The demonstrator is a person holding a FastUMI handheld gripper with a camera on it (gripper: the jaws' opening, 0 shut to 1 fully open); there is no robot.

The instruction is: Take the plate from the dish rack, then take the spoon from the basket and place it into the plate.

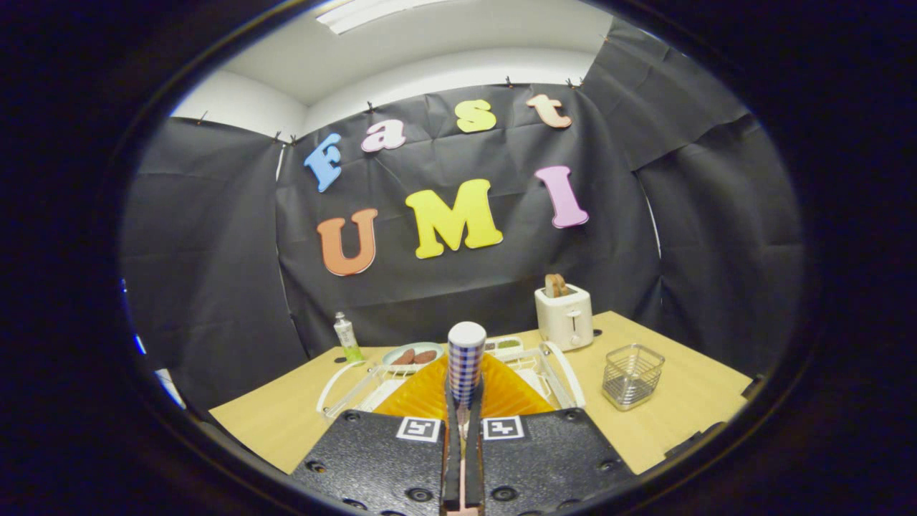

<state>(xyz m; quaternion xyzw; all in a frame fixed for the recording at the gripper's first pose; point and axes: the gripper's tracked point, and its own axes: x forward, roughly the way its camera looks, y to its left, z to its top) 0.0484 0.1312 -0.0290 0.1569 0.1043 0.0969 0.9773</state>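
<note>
My gripper (464, 416) is shut on a spoon (466, 358) with a blue-and-white checked handle and a white end, which stands up between the fingers. The spoon's bowl is hidden by the fingers. Directly beneath and just ahead of the fingers lies an orange ribbed plate (505, 394). Beyond the plate sits the white dish rack (342, 383). To the right of the fingers, the wire basket (632, 376) stands on the wooden table.
A white toaster (564, 317) with bread in it stands at the back of the table (688, 408). Behind the rack are a small dish with sausages (412, 355) and a clear bottle (347, 337). The table's front-right edge is close to the basket.
</note>
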